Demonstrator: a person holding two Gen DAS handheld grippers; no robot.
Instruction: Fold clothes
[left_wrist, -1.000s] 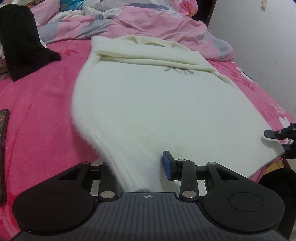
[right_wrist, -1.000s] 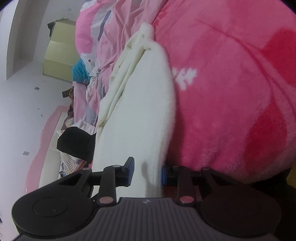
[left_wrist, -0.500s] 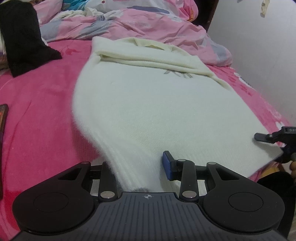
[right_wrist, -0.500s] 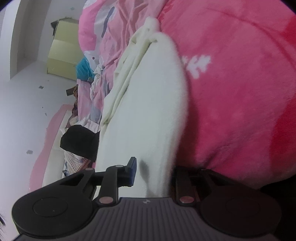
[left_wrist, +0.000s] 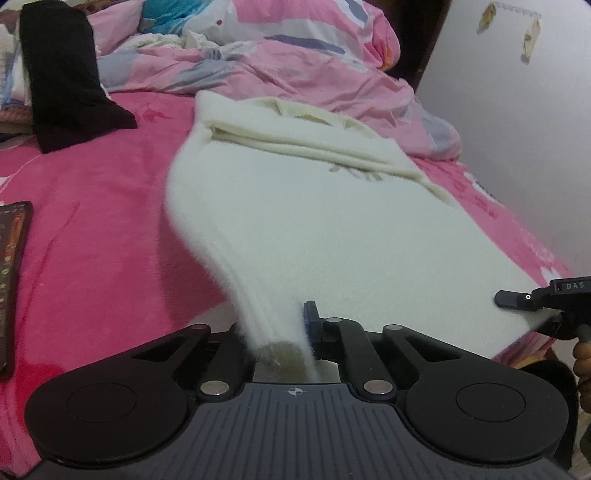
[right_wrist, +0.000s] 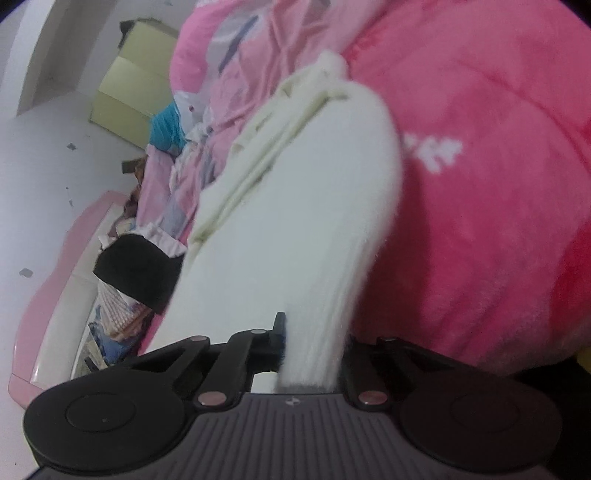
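left tool (left_wrist: 275, 328) pinched white sweater (left_wrist: 332, 229) hem | right tool (right_wrist: 312, 343) pinched other corner | sweater lay on pink bed (left_wrist: 92, 221)

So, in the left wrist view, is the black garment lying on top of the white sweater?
No, the black garment lies apart on the pink bedspread, left of the white sweater.

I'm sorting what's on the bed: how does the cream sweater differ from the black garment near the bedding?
The cream sweater is pale and fuzzy; the black garment is dark and looks smoother. The sweater lies spread wide along the pink bedspread; the black garment is a narrower piece draped downward at the far edge. The left gripper and right gripper are shut on the sweater's near hem; nothing touches the black garment. Both rest on the bed.
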